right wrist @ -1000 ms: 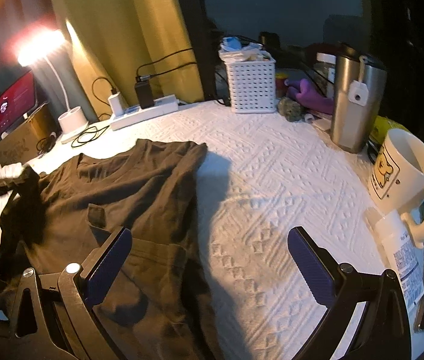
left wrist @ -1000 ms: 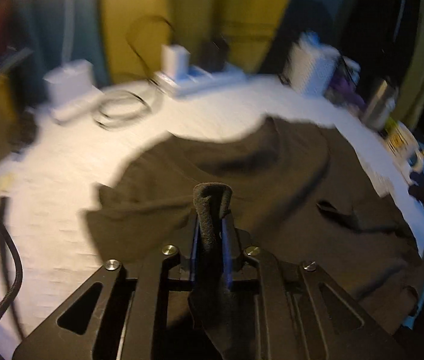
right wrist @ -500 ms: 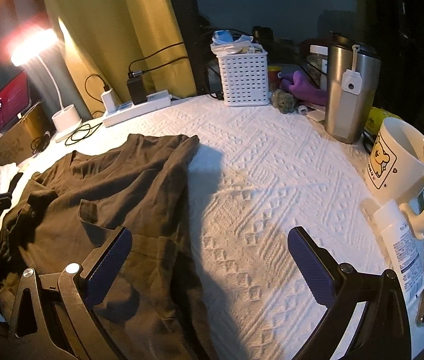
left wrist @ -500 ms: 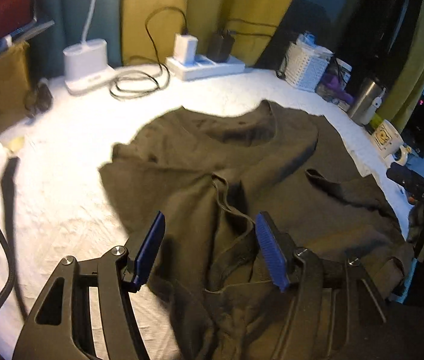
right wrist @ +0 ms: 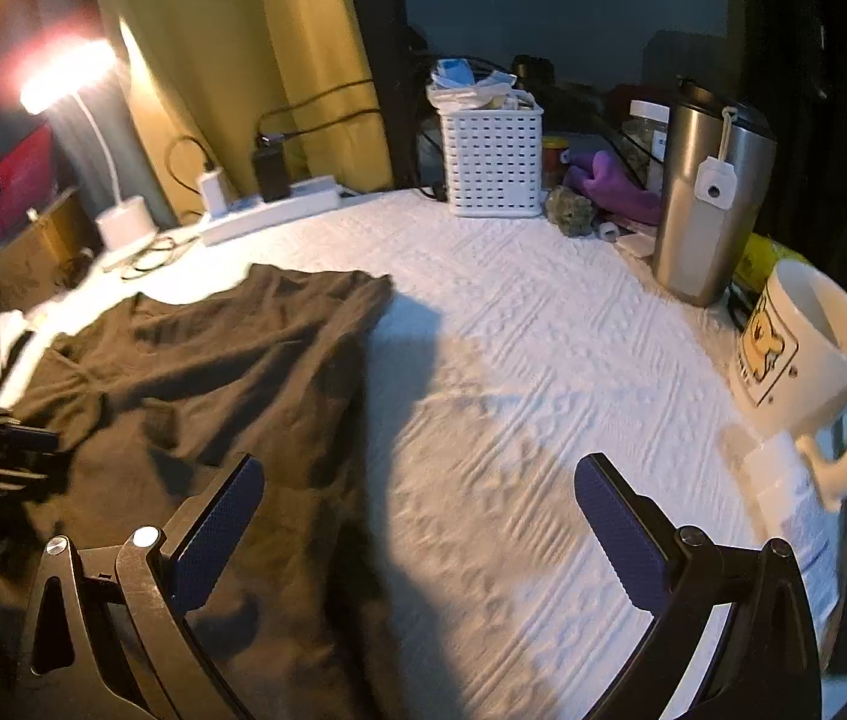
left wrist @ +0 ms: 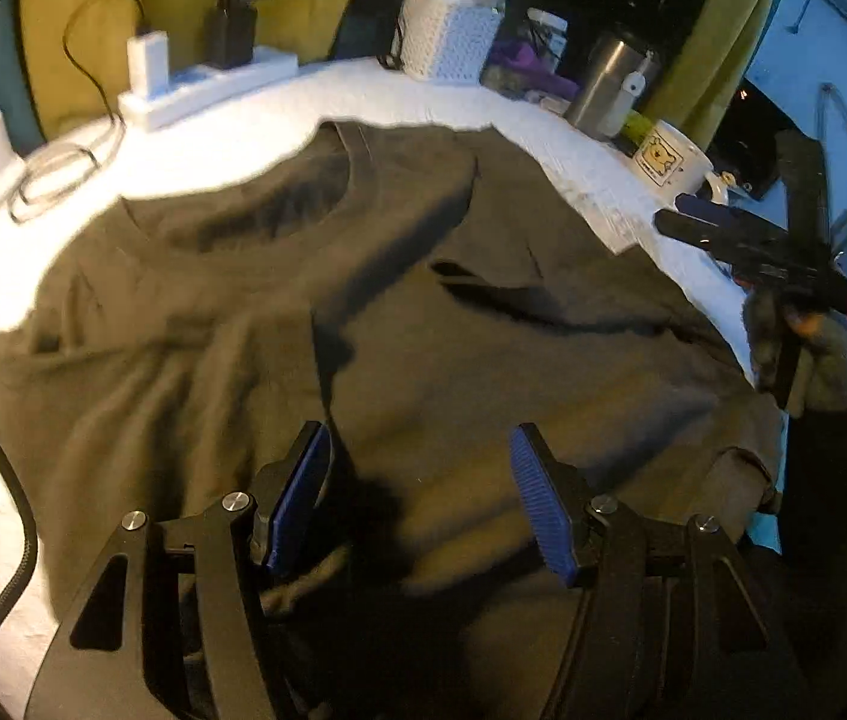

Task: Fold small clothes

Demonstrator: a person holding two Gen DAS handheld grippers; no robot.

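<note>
With both grippers' fingers (left wrist: 303, 483) spread wide and gripping nothing, the rumpled dark T-shirt (left wrist: 399, 300) risks a crooked fold, or the right gripper (right wrist: 417, 522) nudging the mug (right wrist: 801, 354).

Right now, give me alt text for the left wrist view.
The open left gripper hovers over a dark t-shirt spread rumpled on a white textured cloth, nothing between its jaws. Behind sit a white basket, steel tumbler and mug.
</note>
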